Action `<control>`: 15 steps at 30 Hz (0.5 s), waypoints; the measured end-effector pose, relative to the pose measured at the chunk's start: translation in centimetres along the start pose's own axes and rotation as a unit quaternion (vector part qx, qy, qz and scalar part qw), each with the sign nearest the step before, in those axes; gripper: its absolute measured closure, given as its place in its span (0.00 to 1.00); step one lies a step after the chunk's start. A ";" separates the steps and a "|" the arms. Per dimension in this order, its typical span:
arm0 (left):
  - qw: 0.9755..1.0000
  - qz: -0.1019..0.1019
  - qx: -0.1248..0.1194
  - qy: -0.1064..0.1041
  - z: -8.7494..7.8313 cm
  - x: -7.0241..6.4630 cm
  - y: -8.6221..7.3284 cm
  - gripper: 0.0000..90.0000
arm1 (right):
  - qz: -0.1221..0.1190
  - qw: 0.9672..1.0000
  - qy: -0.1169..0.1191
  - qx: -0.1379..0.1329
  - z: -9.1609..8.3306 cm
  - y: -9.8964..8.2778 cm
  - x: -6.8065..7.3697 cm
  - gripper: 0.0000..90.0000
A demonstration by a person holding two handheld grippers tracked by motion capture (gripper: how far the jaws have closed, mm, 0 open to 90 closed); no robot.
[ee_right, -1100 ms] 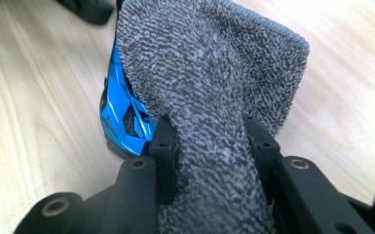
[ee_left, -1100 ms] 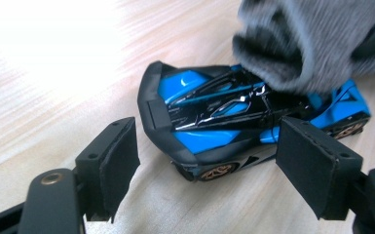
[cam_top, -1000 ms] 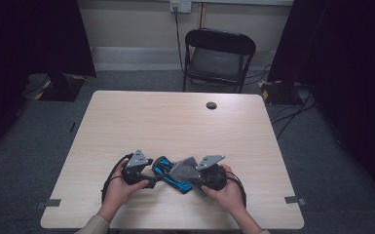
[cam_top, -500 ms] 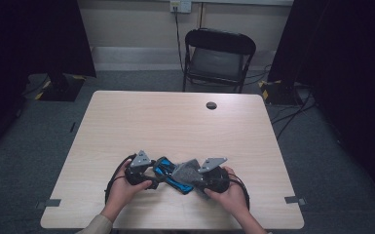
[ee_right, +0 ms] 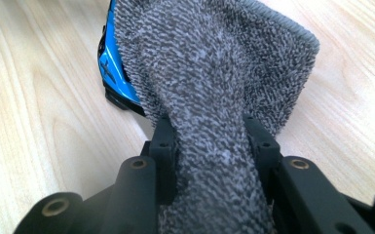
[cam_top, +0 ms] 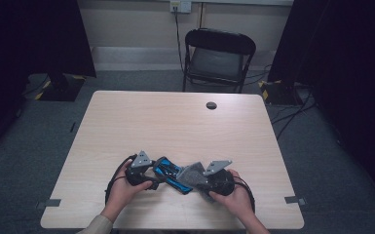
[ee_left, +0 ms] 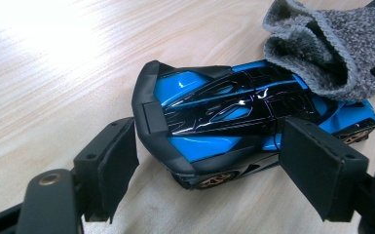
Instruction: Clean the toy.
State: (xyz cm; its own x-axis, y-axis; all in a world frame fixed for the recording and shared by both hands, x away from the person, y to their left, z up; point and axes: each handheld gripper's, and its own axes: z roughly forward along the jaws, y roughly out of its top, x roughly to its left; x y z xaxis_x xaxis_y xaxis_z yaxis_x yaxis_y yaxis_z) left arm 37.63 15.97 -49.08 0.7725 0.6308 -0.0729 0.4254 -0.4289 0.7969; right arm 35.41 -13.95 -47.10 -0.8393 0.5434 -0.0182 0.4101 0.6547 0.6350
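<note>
**Left gripper view: toy car sits between spread jaws while a cloth rests on its far end**

Left gripper view shows the blue-and-black toy car [ee_left: 234,122] lying on the tabletop [ee_left: 53,73], between the left gripper [ee_left: 224,165] jaws, which stand apart on either side of its near end without pressing it. The right gripper [ee_right: 209,141] has its jaws clamped on a grey cloth [ee_right: 214,73] draped over the car's far end. Its glossy shell looks hard, light and likely slippery, so squeezing the flat flanks low near the wheels seems safest. Being soft and limp, the cloth bunches wherever pinched. No containers are on the tabletop.
</note>
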 end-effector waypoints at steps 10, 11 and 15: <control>1.000 0.000 0.000 0.000 0.0 0.0 0.0 0.24 | 0.020 0.999 0.003 -0.031 -1.2 0.4 -0.6 0.71; 1.000 0.000 0.000 0.000 0.0 0.0 0.0 0.24 | 0.018 0.999 0.002 -0.034 -1.4 0.5 -0.5 0.71; 1.000 -0.005 -0.001 -0.002 0.0 0.0 0.0 0.24 | 0.011 0.999 0.016 -0.039 -1.2 0.9 0.3 0.71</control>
State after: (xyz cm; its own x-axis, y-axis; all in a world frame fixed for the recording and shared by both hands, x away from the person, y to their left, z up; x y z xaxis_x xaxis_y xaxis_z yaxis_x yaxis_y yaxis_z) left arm 37.62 15.96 -49.12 0.7698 0.6328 -0.0835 0.4322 -0.4204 0.7978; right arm 35.06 -13.86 -45.62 -0.8417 0.5395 0.0201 0.4008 0.5994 0.6928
